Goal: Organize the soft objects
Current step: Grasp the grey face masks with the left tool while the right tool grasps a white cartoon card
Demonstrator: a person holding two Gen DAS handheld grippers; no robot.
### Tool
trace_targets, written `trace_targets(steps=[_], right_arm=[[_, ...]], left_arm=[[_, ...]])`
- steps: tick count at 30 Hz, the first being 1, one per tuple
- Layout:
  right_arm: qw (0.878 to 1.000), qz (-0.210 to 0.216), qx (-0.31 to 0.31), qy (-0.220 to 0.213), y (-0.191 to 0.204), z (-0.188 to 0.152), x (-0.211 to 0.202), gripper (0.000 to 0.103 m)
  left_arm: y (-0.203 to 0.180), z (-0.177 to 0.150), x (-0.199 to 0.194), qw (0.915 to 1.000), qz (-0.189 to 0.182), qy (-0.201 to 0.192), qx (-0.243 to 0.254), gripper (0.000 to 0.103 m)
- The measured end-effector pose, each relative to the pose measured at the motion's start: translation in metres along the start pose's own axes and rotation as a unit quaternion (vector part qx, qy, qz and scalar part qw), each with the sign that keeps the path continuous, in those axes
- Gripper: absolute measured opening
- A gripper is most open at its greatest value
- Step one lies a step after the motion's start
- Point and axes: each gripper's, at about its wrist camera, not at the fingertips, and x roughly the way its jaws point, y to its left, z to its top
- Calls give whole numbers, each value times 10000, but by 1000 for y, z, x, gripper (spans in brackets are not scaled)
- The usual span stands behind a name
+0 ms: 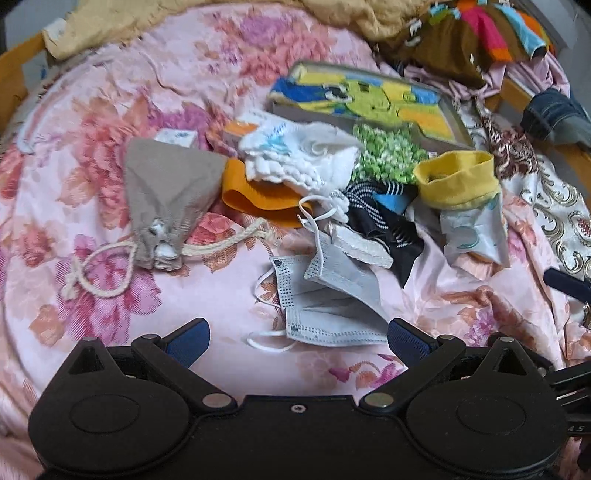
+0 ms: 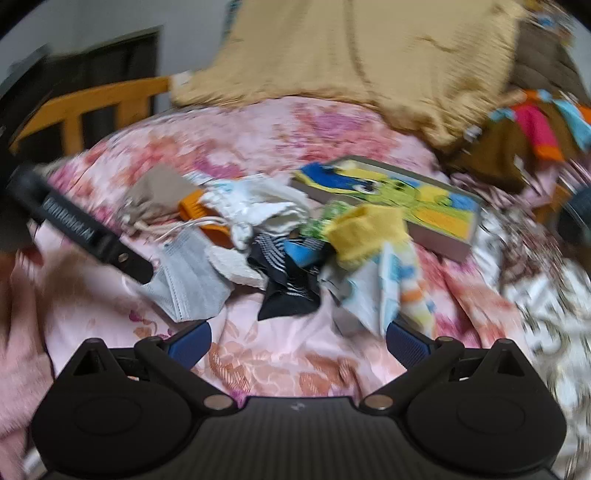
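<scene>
A heap of soft things lies on the pink floral bedspread (image 1: 122, 92). It holds a grey drawstring pouch (image 1: 166, 188), a white knitted piece (image 1: 295, 155), an orange item (image 1: 255, 194), grey face masks (image 1: 332, 295), a dark striped sock (image 1: 384, 218) and a yellow-cuffed sock (image 1: 458, 177). My left gripper (image 1: 297, 338) hovers open just short of the masks, nothing between its fingers. My right gripper (image 2: 297, 339) is open and empty, near the dark sock (image 2: 288, 280) and a pale patterned cloth (image 2: 384, 288). The right wrist view is blurred.
A box with a colourful towel (image 1: 373, 99) lies behind the heap. A tan blanket (image 2: 351, 62) and bright striped clothes (image 1: 487, 33) pile up at the back. Patterned fabric (image 1: 554, 210) and jeans (image 1: 557, 114) lie right. A wooden bed frame (image 2: 92, 103) stands left.
</scene>
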Motion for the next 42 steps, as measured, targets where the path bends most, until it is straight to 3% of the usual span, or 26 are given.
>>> trace_targets(steps=[4, 8, 16, 21, 30, 34, 39, 42], right_arm=[[9977, 91, -653, -157, 5, 7, 17, 102], [9923, 110, -1208, -237, 8, 13, 39, 94], [9750, 596, -2113, -335, 18, 15, 74, 78], [9602, 604, -2688, -462, 35, 9, 86, 59], [9440, 474, -3202, -640, 57, 7, 105, 38], [9413, 424, -3279, -679, 63, 8, 111, 37], [9322, 339, -3530, -723, 71, 4, 114, 16], [9351, 335, -3449, -739, 71, 5, 111, 13]], left_arm=[[8, 10, 19, 9990, -326, 239, -214, 102], [21, 13, 36, 9952, -544, 346, -733, 102], [45, 13, 58, 9771, -1143, 653, -1674, 90], [43, 13, 61, 9732, -1358, 636, -1743, 70], [49, 13, 62, 9637, -1718, 495, -1981, 31], [47, 13, 60, 9650, -1747, 435, -1909, 25], [44, 14, 61, 9698, -1668, 335, -1746, 14], [43, 15, 58, 9726, -1641, 226, -1632, 11]])
